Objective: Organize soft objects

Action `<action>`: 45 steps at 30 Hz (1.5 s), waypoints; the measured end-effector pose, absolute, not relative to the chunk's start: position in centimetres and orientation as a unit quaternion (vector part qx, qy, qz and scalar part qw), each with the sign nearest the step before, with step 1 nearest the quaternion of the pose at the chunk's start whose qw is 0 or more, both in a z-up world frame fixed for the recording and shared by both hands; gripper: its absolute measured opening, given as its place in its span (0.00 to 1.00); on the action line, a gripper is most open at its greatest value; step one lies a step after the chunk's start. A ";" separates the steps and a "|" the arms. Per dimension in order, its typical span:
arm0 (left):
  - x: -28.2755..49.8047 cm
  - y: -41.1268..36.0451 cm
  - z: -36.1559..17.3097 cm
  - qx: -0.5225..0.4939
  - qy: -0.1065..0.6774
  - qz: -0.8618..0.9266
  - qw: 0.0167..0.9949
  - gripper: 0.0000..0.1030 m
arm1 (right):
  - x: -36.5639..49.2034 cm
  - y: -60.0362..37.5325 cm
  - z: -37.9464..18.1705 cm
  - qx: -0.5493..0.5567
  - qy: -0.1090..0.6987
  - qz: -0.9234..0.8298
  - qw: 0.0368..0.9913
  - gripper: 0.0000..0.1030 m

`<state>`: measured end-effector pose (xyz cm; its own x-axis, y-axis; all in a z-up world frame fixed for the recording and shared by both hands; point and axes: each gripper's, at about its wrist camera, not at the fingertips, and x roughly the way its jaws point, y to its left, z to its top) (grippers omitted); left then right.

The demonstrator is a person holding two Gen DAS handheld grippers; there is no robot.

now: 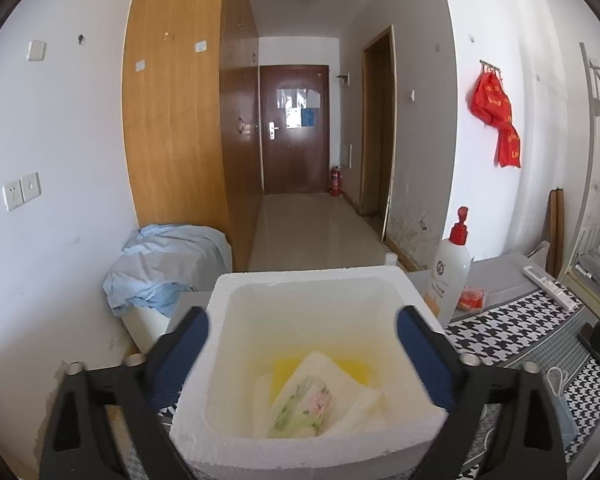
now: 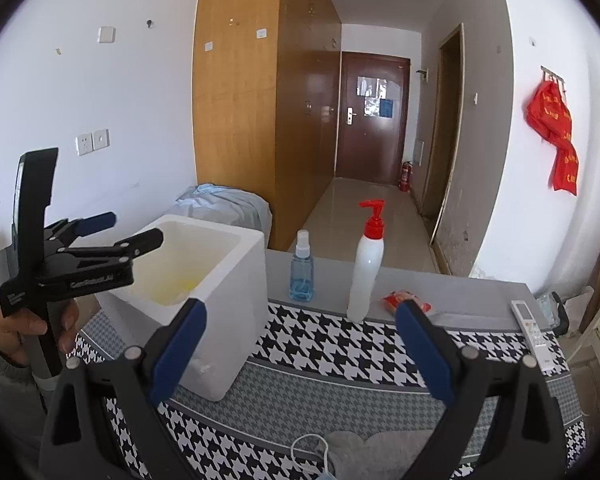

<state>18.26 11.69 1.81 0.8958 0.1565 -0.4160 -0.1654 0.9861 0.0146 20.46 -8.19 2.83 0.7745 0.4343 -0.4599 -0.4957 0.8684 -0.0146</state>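
A white foam box (image 1: 220, 344) stands on the houndstooth-covered table (image 2: 320, 344). At its bottom lies a floral-printed soft packet (image 1: 306, 404) on white folded pads (image 1: 356, 396) and something yellow (image 1: 284, 366). My left gripper (image 1: 304, 344) hangs open over the box mouth, with nothing between its fingers. In the right wrist view a hand holds that left gripper (image 2: 134, 227) at the near-left rim of the foam box (image 2: 236, 280). My right gripper (image 2: 300, 344) is open and empty over the table, right of the box. A face mask (image 2: 316, 456) and a grey soft item (image 2: 372, 448) lie near the front edge.
Behind the box stand a blue spray bottle (image 2: 301, 268) and a white pump bottle with a red top (image 2: 366, 276). A red packet (image 2: 408, 300) and a remote (image 2: 534, 332) lie at the right. A blue cloth (image 1: 168, 264) drapes a bin by the wardrobe.
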 end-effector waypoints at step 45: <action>10.1 3.9 4.4 0.002 0.145 0.020 0.989 0.99 | 15.1 -15.6 3.9 -0.041 0.185 0.239 0.952 0.95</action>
